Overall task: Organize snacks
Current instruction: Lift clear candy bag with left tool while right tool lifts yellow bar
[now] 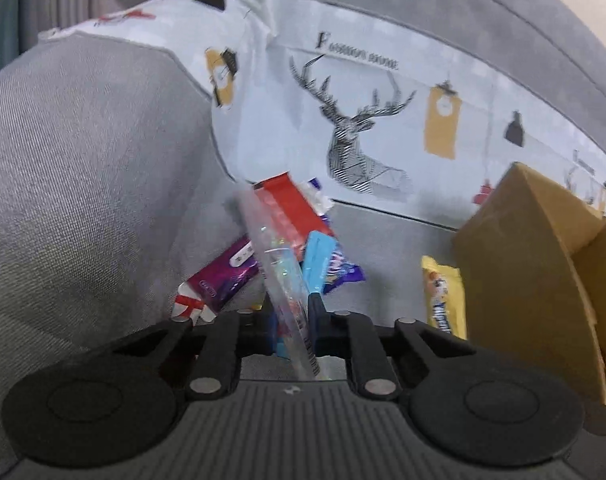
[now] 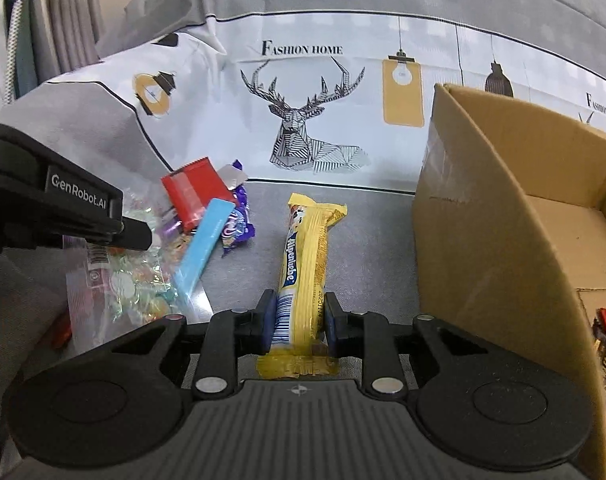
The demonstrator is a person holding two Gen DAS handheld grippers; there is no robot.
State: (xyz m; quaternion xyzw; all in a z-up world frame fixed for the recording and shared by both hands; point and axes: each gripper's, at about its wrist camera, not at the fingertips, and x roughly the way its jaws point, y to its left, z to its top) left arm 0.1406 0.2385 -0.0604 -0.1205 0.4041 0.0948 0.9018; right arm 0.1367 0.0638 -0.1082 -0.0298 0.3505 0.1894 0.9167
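Each hand-held gripper grips: left the clear candy bag, right the yellow bar; lift both squarely into the box.

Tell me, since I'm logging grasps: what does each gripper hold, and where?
Left gripper: clear candy bag, near its barcode end. Right gripper: yellow Alpenliebe pack, also near its barcode end.
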